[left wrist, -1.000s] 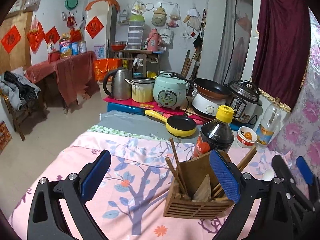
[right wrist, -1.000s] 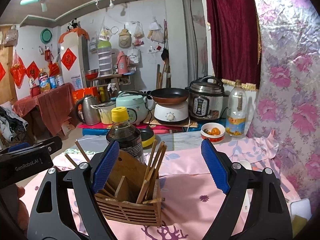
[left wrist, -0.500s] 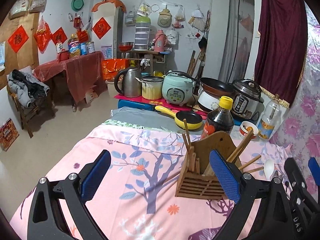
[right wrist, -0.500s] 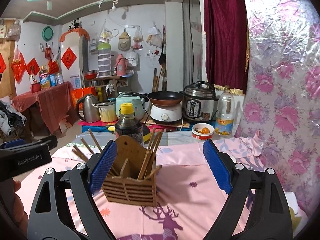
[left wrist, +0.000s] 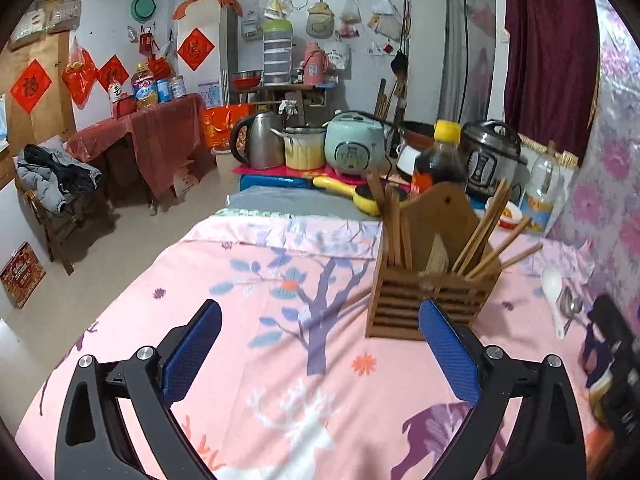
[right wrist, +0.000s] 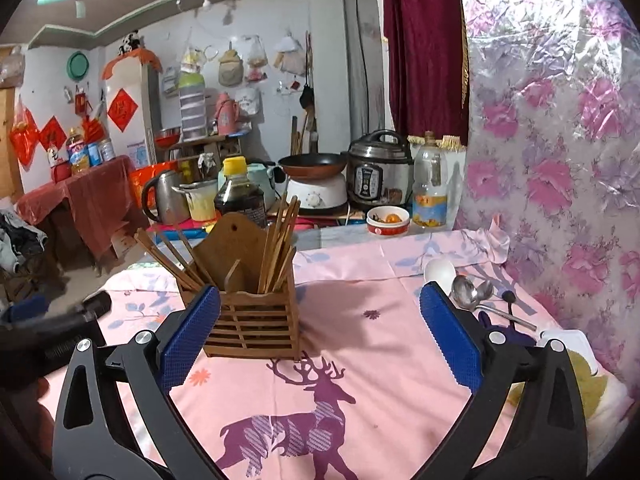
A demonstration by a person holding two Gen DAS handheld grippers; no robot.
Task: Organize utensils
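both grippers, left gripper (left wrist: 320,352) and right gripper (right wrist: 320,334), gape wide and hold nothing; the right's jaws have just been opening. wooden holder (right wrist: 252,320) stands filled with chopsticks (right wrist: 280,248). likely next: the spoons (right wrist: 472,292), clearest in the right view; a loose chopstick (left wrist: 354,298) shows only in the left.

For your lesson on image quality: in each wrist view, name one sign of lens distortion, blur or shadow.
Left wrist view: fisheye bends the curtain edge, dark corners frame the picture, and the right tongs at the edge look smeared. Right wrist view: the wooden holder is sharp and throws a soft shadow rightward on the tablecloth; the left tongs are blurred.
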